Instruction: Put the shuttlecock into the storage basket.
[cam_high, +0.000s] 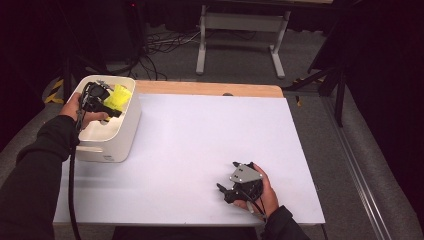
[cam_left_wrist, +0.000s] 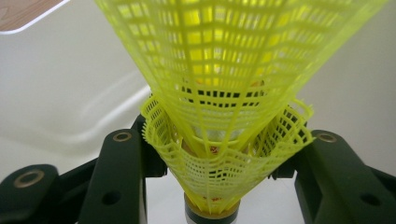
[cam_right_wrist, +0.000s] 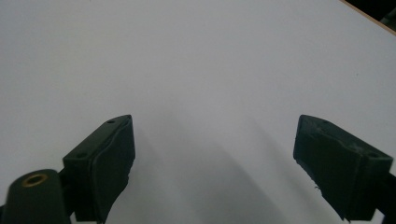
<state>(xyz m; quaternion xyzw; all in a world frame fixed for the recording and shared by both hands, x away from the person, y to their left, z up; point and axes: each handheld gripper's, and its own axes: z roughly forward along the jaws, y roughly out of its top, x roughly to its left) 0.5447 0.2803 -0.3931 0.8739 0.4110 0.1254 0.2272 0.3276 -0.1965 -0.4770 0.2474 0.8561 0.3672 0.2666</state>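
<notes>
Left gripper (cam_left_wrist: 219, 154) clasps yellow shuttlecocks (cam_left_wrist: 224, 116) (over white bin (cam_high: 117, 142)).

The high view looks forward and down over the white table (cam_high: 200, 150). At ten o'clock, the left gripper view sits close inside the white bin (cam_high: 117, 142). At five o'clock, the right gripper view skims that same table (cam_right_wrist: 196, 70).

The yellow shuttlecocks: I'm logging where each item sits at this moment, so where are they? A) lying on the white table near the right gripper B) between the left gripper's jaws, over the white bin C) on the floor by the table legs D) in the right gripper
B: the yellow shuttlecocks sit nested between the left gripper jaws above the white bin; the right gripper is open over bare table.
</notes>
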